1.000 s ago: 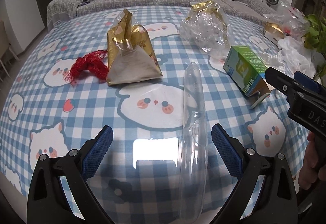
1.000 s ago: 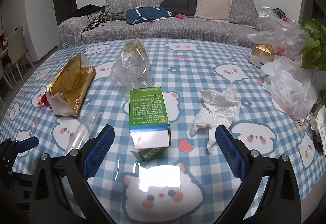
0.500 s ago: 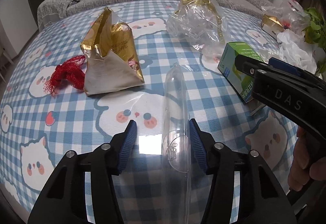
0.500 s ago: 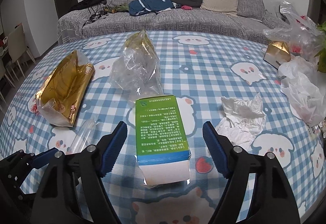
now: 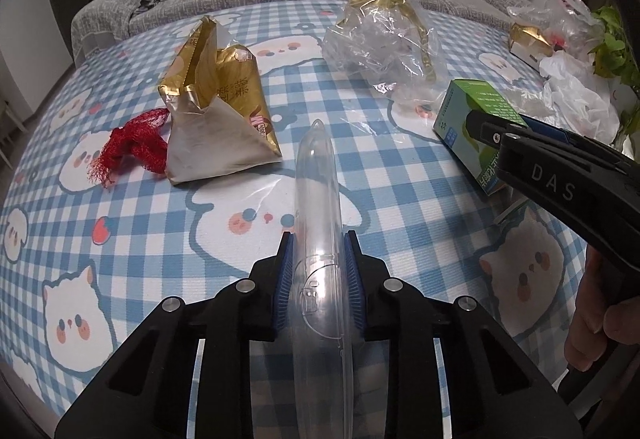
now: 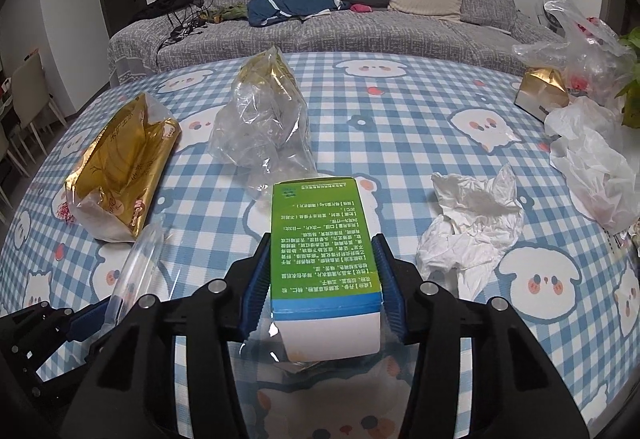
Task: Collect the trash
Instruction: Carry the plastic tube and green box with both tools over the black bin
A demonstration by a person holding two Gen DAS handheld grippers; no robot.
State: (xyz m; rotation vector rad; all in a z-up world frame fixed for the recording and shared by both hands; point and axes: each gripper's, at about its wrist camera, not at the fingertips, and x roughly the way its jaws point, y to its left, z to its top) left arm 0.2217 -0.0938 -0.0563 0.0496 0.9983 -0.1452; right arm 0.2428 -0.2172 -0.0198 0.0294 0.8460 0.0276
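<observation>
- Left gripper (image 5: 319, 271) jaws closing, pads touching the clear plastic shell (image 5: 318, 239) just right of gold bag (image 5: 216, 107); thin shell may buckle, slip.
- Right gripper (image 6: 322, 279) jaws closing on green box (image 6: 322, 243), further right of bag; open flap end may crush.

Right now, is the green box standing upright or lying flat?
Lying flat: the green box rests lengthwise on the tablecloth, printed face up.

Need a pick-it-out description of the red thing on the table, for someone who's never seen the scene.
Start at the table with the blue checked cloth, seen from the left wrist view. On its left side stands an opened gold foil bag; the red mesh netting lies crumpled against that bag's left edge. It is the only red, frayed, net-like scrap; the trash near it is foil, clear plastic or cardboard.
</observation>
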